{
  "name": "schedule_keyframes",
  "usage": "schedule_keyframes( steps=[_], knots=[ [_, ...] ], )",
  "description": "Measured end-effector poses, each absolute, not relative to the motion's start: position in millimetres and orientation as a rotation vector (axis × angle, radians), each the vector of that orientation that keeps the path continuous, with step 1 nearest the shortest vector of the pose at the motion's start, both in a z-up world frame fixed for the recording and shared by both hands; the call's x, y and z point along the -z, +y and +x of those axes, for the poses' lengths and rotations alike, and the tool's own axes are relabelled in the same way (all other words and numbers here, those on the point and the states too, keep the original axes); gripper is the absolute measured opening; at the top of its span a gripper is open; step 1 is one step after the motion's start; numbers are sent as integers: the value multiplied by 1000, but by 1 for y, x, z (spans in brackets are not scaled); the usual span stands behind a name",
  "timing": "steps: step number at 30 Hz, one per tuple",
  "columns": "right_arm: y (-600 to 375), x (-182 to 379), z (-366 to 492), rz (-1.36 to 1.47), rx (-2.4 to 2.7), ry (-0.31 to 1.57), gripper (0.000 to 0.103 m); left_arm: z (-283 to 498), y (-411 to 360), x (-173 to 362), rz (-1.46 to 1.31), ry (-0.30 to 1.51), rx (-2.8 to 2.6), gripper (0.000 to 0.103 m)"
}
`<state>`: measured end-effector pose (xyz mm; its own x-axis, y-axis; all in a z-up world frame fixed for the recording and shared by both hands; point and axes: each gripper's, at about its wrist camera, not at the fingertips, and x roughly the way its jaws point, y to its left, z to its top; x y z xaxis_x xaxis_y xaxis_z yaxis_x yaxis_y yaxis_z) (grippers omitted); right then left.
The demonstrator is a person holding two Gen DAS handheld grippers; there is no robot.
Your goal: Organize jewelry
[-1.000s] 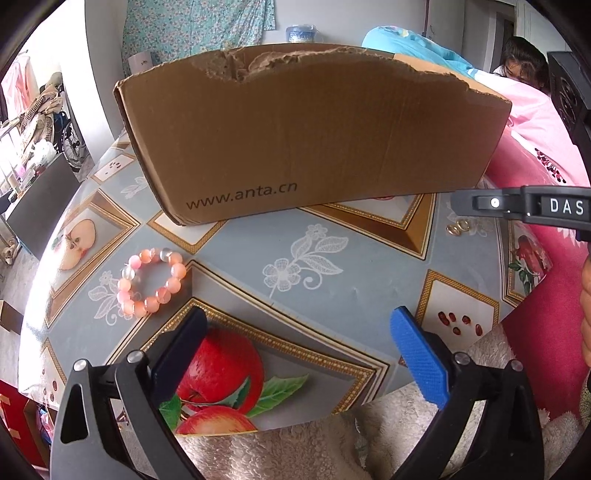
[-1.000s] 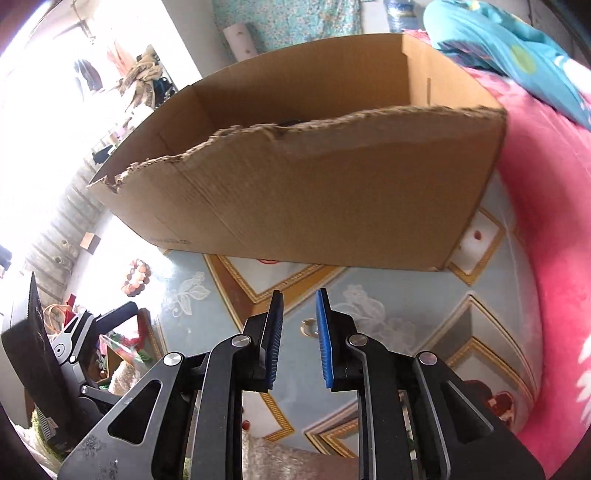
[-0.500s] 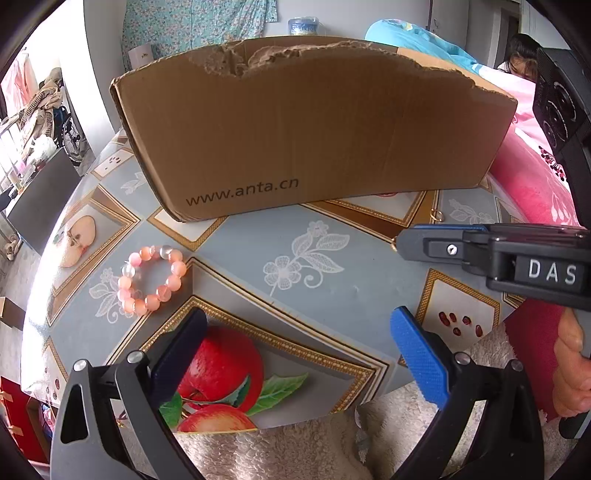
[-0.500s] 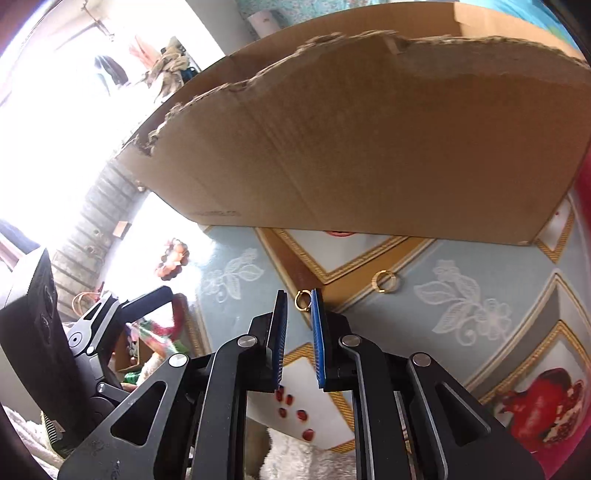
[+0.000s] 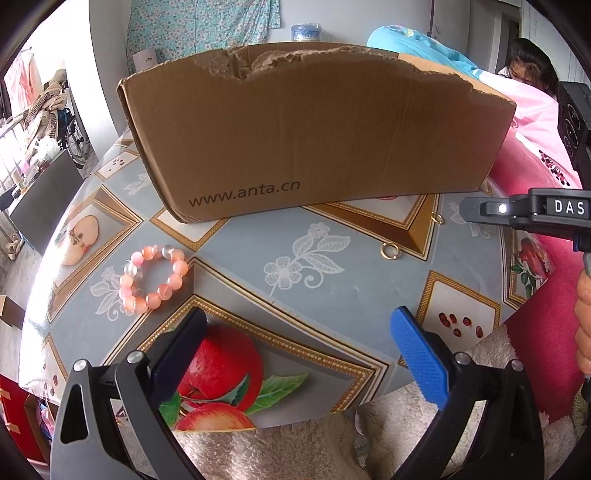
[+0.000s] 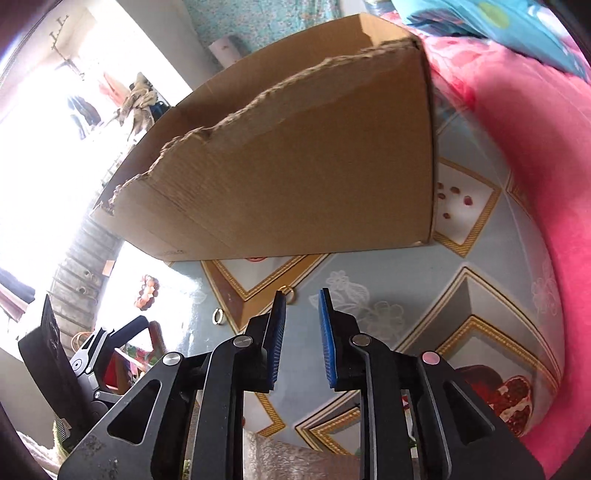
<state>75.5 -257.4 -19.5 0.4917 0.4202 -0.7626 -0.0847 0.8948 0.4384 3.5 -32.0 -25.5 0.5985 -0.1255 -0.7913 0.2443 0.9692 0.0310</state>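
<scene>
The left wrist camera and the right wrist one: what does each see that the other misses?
Only the left wrist view shows the web address printed on the cardboard box, the apple print on the tablecloth and a person in pink behind the box. Only the right wrist view shows the right gripper head-on, jaws opening with nothing between them. Both show the box, two gold rings and the pink bead bracelet.

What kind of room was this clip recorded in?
Most likely a lived-in home, perhaps a bedroom: a fruit-print tablecloth covers the table, pink bedding lies beside it, and floral fabric hangs on the back wall.
</scene>
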Motion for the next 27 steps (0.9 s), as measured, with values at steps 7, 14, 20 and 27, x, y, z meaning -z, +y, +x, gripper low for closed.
schedule_keyframes(
  steps=[7, 14, 20, 27],
  knots=[
    [-254, 24, 72, 416, -341, 987, 35, 6, -33, 23, 163, 915, 248, 98],
    [-264, 26, 75, 457, -386, 966, 38, 4, -43, 3, 219, 739, 390, 94],
    [-273, 27, 73, 475, -415, 957, 38, 12, -67, 10, 381, 712, 541, 60],
    [-278, 31, 71, 501, -443, 949, 38, 27, -78, 16, 480, 748, 696, 34]
  ],
)
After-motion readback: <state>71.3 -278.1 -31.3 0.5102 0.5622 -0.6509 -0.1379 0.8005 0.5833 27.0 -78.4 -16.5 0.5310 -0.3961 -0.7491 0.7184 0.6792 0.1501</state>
